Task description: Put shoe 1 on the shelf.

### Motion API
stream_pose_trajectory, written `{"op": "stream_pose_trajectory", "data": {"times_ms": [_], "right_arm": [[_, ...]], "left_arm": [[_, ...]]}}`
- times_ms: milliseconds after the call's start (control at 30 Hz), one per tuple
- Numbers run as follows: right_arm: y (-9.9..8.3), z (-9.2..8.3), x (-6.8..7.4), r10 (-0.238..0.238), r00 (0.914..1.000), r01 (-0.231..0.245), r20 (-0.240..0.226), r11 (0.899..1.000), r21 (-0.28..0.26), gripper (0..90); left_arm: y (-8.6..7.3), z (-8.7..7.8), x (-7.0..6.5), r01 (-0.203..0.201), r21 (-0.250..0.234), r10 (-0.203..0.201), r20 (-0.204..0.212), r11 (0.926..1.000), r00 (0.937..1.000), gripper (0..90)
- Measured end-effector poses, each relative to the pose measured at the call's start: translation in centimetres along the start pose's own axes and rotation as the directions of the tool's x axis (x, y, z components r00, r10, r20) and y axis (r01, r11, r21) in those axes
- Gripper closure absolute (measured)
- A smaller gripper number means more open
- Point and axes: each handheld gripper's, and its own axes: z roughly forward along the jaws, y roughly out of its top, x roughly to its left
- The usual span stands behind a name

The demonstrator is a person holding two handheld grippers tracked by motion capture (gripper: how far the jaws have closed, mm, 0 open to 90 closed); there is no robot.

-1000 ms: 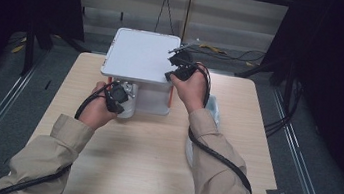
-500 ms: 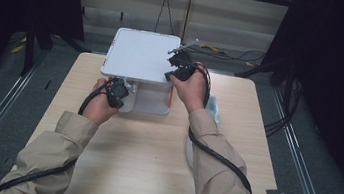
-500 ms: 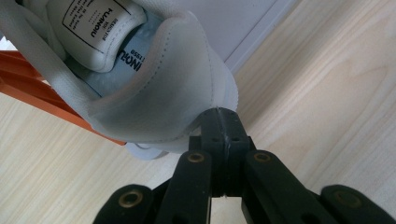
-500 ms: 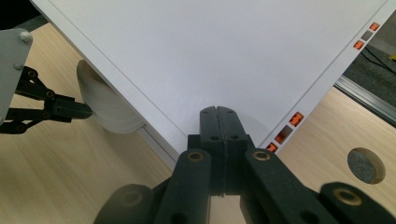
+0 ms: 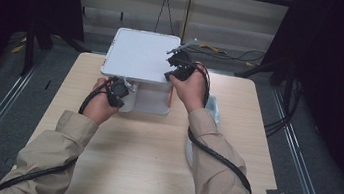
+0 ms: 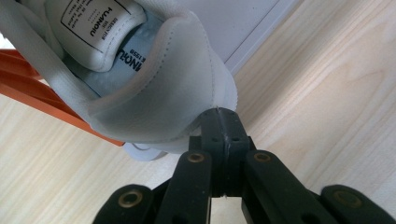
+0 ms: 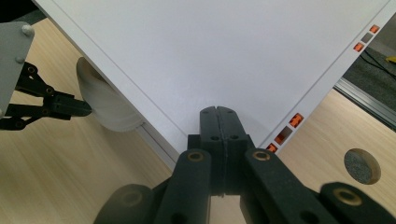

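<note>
The pale wooden desk carried a white shoebox near its far edge. The box's white lid was tilted up over it. The right claw had its jaws pressed together on the lid's near right edge, holding it raised. Under the lid, a white shoe sat at the box's front left, by an orange edge. The left claw had its jaws tight on the shoe's heel rim.

The heel hold looked thin, right at the padded collar, so the shoe could probably slip free or twist if pulled fast. If the right claw's small bite on the lid gave way, the lid would likely drop onto the shoe and the left claw.
</note>
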Motion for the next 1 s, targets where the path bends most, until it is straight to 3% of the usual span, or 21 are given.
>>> {"op": "stream_pose_trajectory", "data": {"times_ms": [67, 200, 533, 700, 800, 867, 1000], "right_arm": [[-0.1, 0.0, 0.0, -0.002, 1.0, 0.002, 0.001, 1.0, -0.003, 90.0], [-0.4, -0.2, -0.5, 0.014, 0.9998, -0.015, -0.012, 1.0, -0.023, 84.6], [-1.8, -2.3, -1.9, 0.028, 0.9995, -0.028, 0.013, 1.0, -0.001, 73.8], [-3.9, -3.4, -2.8, 0.035, 0.9989, -0.036, 0.032, 0.999, 0.021, 66.8], [-5.2, -3.7, -3.5, 0.048, 0.9983, -0.049, 0.032, 0.998, 0.038, 63.2], [-6.0, -3.8, -3.9, 0.045, 0.9983, -0.047, 0.037, 0.997, 0.057, 61.8], [-7.4, -4.0, -4.4, 0.056, 0.998, -0.059, 0.03, 0.994, 0.092, 58.5]], "left_arm": [[-0.2, 0.0, 0.0, 0.058, -0.015, -0.057, 0.011, 0.9982, 0.9983, 90.0], [-0.7, -0.5, 0.0, 0.095, -0.015, -0.093, 0.062, 0.9954, 0.9937, 83.6], [-2.1, -1.5, -0.7, 0.091, -0.016, -0.089, 0.088, 0.9957, 0.9922, 73.0], [-3.0, -1.3, -1.8, 0.091, 0.018, -0.093, 0.097, 0.9957, 0.991, 62.7], [-3.4, -1.2, -2.2, 0.104, 0.025, -0.107, 0.125, 0.9942, 0.9864, 58.5], [-3.6, -1.1, -2.6, 0.097, 0.031, -0.1, 0.12, 0.9948, 0.9877, 54.8], [-4.1, -1.0, -3.3, 0.118, 0.033, -0.122, 0.138, 0.9924, 0.9829, 48.4]]}}
